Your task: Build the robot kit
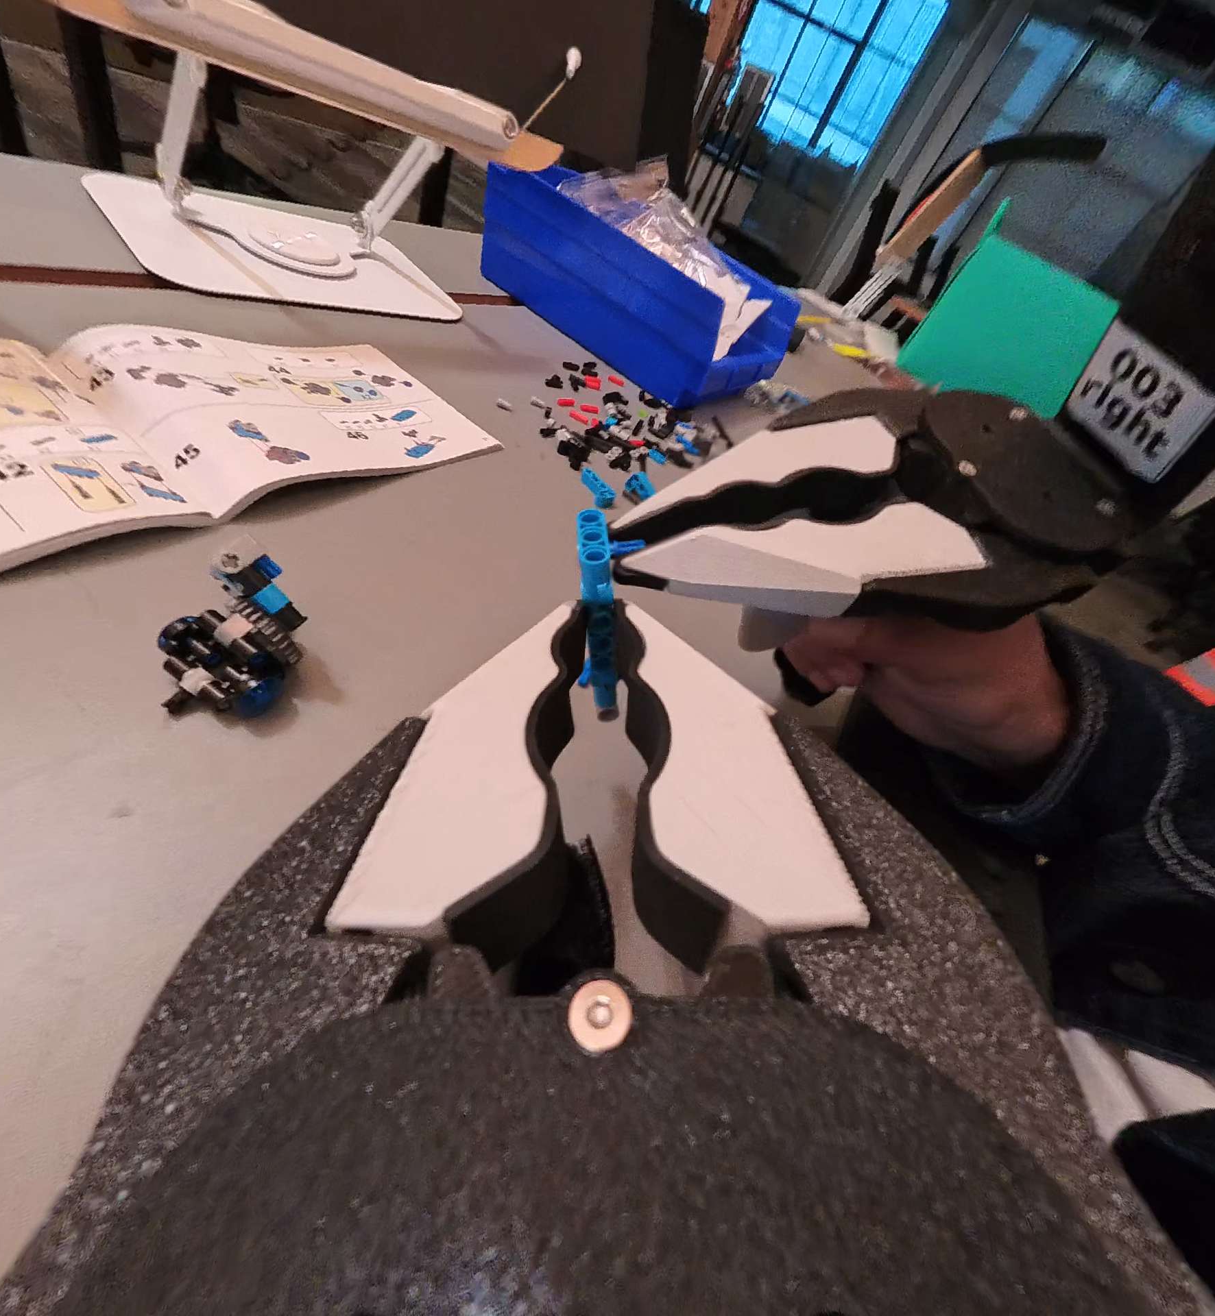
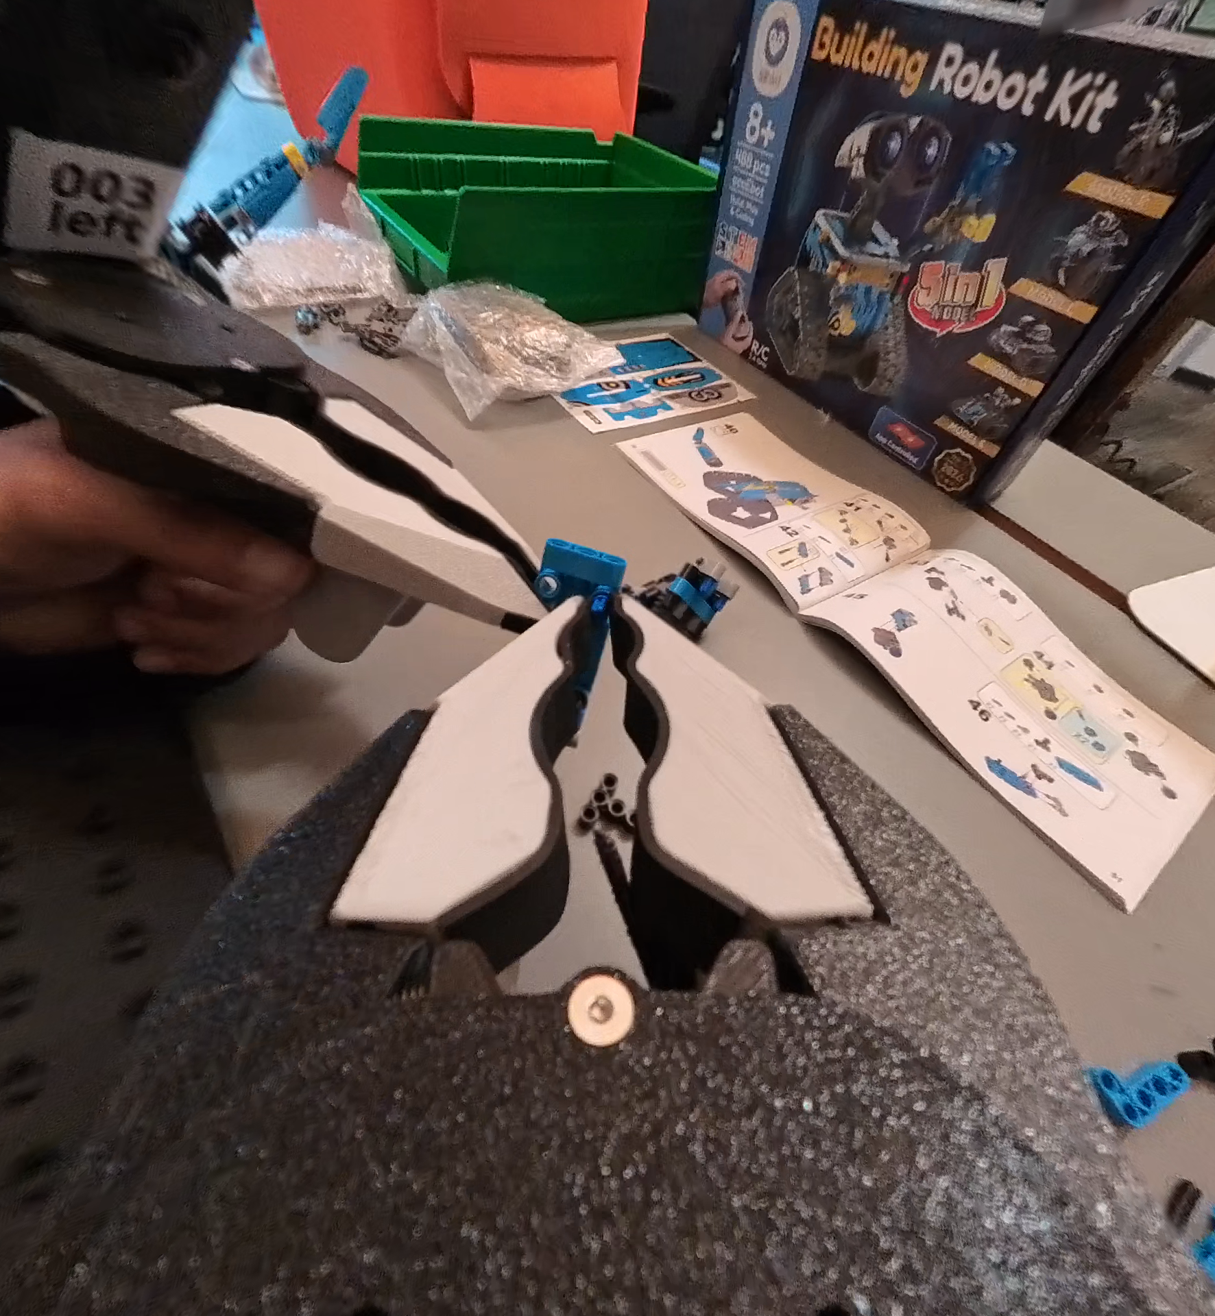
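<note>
Now we hold the blue perforated plastic beam (image 1: 596,627) above the grey surface (image 1: 92,819), left gripper (image 1: 597,605) jaws closed on it, right gripper (image 1: 615,552) jaws pinching a small blue pin (image 1: 626,547) at its top.

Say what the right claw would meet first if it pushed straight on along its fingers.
Probably the blue beam that the left claw holds upright: the right claw, shut on a small blue pin, already has its tips at the beam's holes. Whether they touch is unclear.

soft daylight; fisheye warp; blurred edges
</note>
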`<state>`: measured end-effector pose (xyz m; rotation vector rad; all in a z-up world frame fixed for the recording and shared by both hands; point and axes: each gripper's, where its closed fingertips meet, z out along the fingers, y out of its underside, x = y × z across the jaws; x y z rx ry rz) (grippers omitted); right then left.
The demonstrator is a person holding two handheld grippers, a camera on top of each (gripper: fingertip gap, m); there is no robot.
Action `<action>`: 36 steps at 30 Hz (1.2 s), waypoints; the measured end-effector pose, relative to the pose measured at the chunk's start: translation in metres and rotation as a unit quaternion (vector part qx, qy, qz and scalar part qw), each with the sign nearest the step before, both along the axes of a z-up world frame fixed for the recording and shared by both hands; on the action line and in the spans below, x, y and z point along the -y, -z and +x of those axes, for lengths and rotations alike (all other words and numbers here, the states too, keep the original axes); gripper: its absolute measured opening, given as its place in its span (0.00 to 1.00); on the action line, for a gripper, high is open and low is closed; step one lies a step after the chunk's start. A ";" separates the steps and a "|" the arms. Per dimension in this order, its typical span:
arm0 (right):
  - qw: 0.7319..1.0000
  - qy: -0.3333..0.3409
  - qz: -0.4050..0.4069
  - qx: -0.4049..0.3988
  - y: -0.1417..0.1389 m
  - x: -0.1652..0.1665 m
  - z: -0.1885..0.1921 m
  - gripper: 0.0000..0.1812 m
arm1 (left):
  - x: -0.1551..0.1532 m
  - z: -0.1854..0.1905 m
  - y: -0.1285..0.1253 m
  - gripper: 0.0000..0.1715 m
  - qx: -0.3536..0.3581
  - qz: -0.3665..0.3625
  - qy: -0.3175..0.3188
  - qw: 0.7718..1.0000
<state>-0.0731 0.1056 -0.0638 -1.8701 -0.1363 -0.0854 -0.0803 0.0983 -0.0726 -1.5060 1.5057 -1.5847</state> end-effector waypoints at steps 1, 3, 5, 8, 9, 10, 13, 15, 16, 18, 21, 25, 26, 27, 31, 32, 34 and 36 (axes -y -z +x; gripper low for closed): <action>1.000 -0.005 0.007 -0.014 -0.002 0.000 -0.001 0.03 | -0.001 0.000 -0.001 0.04 0.000 -0.025 0.004 1.000; 0.998 -0.019 0.013 -0.064 -0.004 0.001 -0.003 0.10 | -0.006 0.001 0.001 0.04 -0.009 -0.061 0.003 0.998; 0.988 -0.059 0.046 -0.134 -0.017 0.006 -0.008 0.17 | -0.008 -0.002 -0.008 0.04 0.011 -0.096 0.011 0.995; 0.943 -0.151 0.057 -0.292 -0.028 0.013 -0.021 0.23 | 0.007 -0.010 -0.024 0.04 0.050 -0.101 0.060 0.992; 0.919 -0.182 0.067 -0.344 -0.036 0.016 -0.024 0.21 | 0.011 -0.014 -0.034 0.04 0.075 -0.111 0.075 0.988; 0.895 -0.212 0.075 -0.385 -0.042 0.020 -0.028 0.21 | 0.014 -0.017 -0.042 0.04 0.094 -0.113 0.088 0.985; 0.856 -0.259 0.083 -0.440 -0.052 0.026 -0.037 0.19 | 0.026 -0.023 -0.048 0.04 0.108 -0.113 0.121 0.980; 0.856 -0.260 0.080 -0.439 -0.051 0.026 -0.037 0.14 | 0.031 -0.024 -0.047 0.04 0.106 -0.102 0.130 0.981; 0.861 -0.257 0.079 -0.433 -0.050 0.026 -0.036 0.11 | 0.032 -0.024 -0.047 0.04 0.106 -0.104 0.133 0.980; 0.869 -0.251 0.074 -0.419 -0.048 0.026 -0.036 0.10 | 0.032 -0.024 -0.045 0.04 0.101 -0.105 0.133 0.980; 0.886 -0.246 0.073 -0.387 -0.047 0.027 -0.035 0.08 | 0.033 -0.023 -0.045 0.04 0.099 -0.112 0.136 0.979; 0.859 -0.241 0.086 -0.443 -0.048 0.024 -0.029 0.08 | 0.030 -0.020 -0.047 0.04 0.097 -0.138 0.127 0.978; 0.852 -0.241 0.094 -0.455 -0.049 0.023 -0.028 0.08 | 0.029 -0.019 -0.048 0.05 0.099 -0.148 0.126 0.976; 0.846 -0.240 0.107 -0.465 -0.053 0.024 -0.025 0.08 | 0.028 -0.019 -0.048 0.06 0.099 -0.155 0.124 0.975; 0.853 -0.229 0.109 -0.455 -0.051 0.022 -0.024 0.09 | 0.030 -0.016 -0.043 0.06 0.086 -0.146 0.124 0.978; 0.851 -0.233 0.111 -0.457 -0.052 0.021 -0.026 0.09 | 0.032 -0.016 -0.043 0.05 0.086 -0.141 0.125 0.978; 0.851 -0.232 0.113 -0.457 -0.053 0.021 -0.025 0.08 | 0.031 -0.017 -0.044 0.04 0.091 -0.136 0.121 0.979; 0.849 -0.232 0.110 -0.462 -0.052 0.022 -0.025 0.09 | 0.028 -0.017 -0.046 0.04 0.091 -0.156 0.122 0.976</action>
